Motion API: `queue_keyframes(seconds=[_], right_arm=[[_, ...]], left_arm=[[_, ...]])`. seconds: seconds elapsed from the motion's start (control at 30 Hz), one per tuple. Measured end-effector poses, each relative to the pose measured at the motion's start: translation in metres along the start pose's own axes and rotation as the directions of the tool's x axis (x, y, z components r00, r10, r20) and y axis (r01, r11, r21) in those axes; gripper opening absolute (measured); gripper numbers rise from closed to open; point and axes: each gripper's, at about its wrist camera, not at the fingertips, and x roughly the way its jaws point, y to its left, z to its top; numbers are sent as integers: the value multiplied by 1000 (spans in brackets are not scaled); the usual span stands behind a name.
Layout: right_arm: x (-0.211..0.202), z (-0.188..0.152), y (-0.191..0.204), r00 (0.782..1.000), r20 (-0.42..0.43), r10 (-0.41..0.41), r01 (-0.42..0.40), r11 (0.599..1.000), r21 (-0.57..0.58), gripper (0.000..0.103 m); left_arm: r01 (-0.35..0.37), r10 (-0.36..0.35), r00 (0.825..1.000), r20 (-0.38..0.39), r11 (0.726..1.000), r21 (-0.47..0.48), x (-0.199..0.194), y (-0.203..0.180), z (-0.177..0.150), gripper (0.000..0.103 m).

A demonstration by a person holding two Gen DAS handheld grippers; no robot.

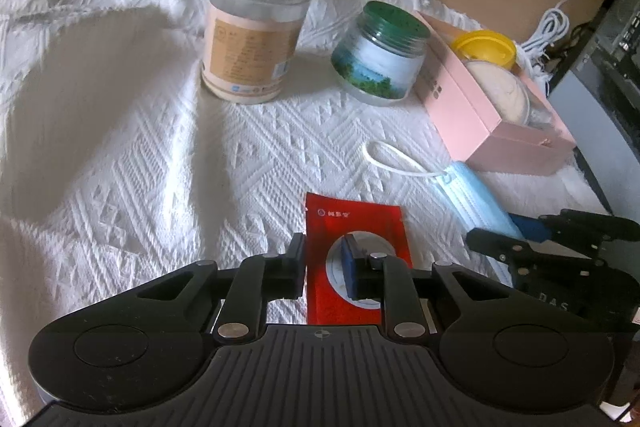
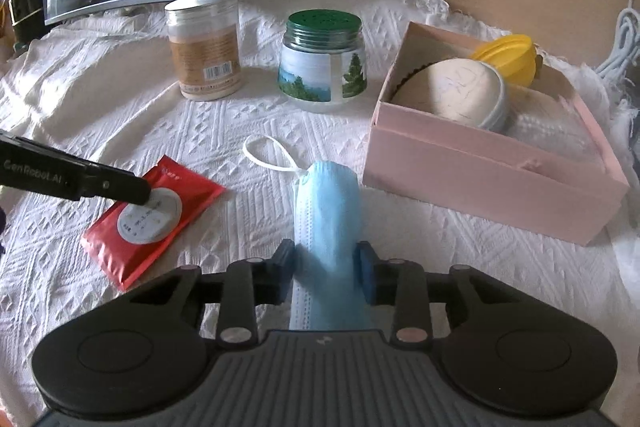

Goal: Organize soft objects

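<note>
We have both soft things in hand at the near edge of the counter, which is draped in a white textured cloth [image 2: 168, 115]. The folded blue face mask [image 2: 326, 227] lies lengthwise between the blue pads of the right tool [image 2: 326, 273], which is narrowed onto it and pinching its sides. Just left of it, the red wipes packet [image 1: 352, 247] lies flat, the left tool [image 1: 324, 267] narrow and closed on its near part. We judge this the grasping step. Next we need to lift each without losing it and carry it to the open pink box [image 2: 480, 183] at the right edge, already holding a round tin and a yellow lid. Two jars stand farther back.
</note>
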Motion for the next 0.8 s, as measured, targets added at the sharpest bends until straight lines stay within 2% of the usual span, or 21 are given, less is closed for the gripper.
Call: queue_keyframes(seconds=[0.07,0.13,0.2,0.27,0.33,0.37,0.43,0.57,0.63,0.73,0.8], right_arm=[[-4,-3,-2,1000,-3,-11,11,1000,9,33],[-6,-7,-7,999,-2,-32,32,999,10,33],[-8,-11,-12,999,8,-44,44,999,16,42],[-8,-16,-17,998,13,-69,68,997,30,68],[-8,-20,-22,995,24,-94,93,994,50,80],[-7,-24,-26,995,33,-94,92,993,68,85],[-7,-29,-33,996,46,-82,76,991,108,89],[-7,-32,-35,995,54,-81,74,990,116,92],[-7,-32,-35,995,54,-80,73,990,121,93],[-7,-32,-35,995,55,-78,71,990,122,93],[-7,-33,-35,996,55,-77,69,990,123,94]], left_arm=[[-16,16,1000,-3,1000,5,1,-3,0,23],[-33,32,999,-17,999,-30,2,-4,2,23],[-34,30,998,-47,995,-96,3,-1,6,23],[-20,10,997,-72,988,-151,5,5,9,23],[-16,3,997,-77,984,-176,5,8,9,22],[-23,11,997,-75,987,-162,5,5,8,22],[-53,47,996,-69,995,-84,4,-7,6,23],[-62,62,998,-17,998,30,-9,-31,2,25],[-81,83,997,-11,992,96,-10,-45,-1,25],[-134,144,988,-46,975,174,5,-58,-8,26],[-126,133,991,-27,975,185,7,-61,-11,26]])
